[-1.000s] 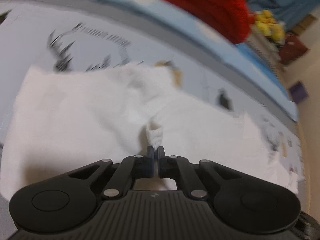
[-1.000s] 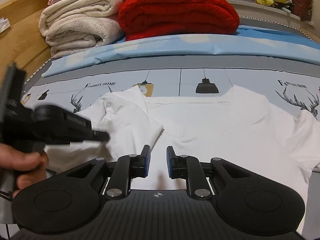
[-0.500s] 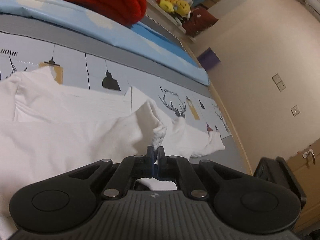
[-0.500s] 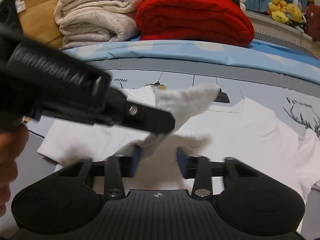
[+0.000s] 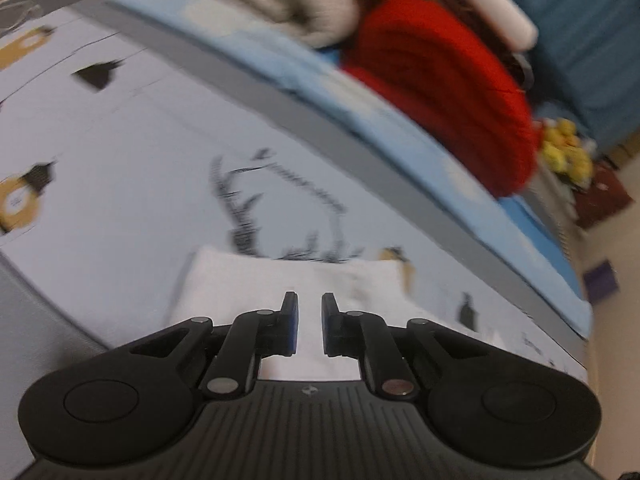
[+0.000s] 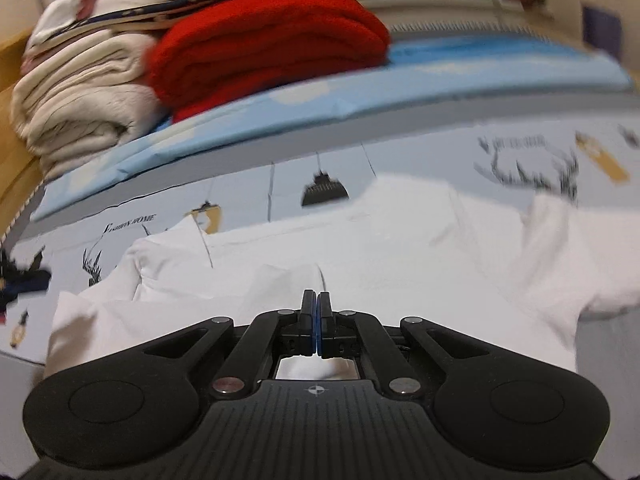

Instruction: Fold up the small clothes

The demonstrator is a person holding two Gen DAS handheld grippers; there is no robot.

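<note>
So far only the left sleeve looks dealt with: in my right wrist view it lies folded in over the left part of the white T-shirt, which is spread flat on the printed bedsheet. The far right sleeve is spread outward, so I judge that fold, and the body folds after it, are not yet done. My left gripper has just been opening; its jaws stand slightly apart with nothing between them, above a near edge of the shirt. My right gripper has just been closing and is now clenched, pads together; whether any cloth is pinched I cannot tell. Folded blankets sit along the far side.
</note>
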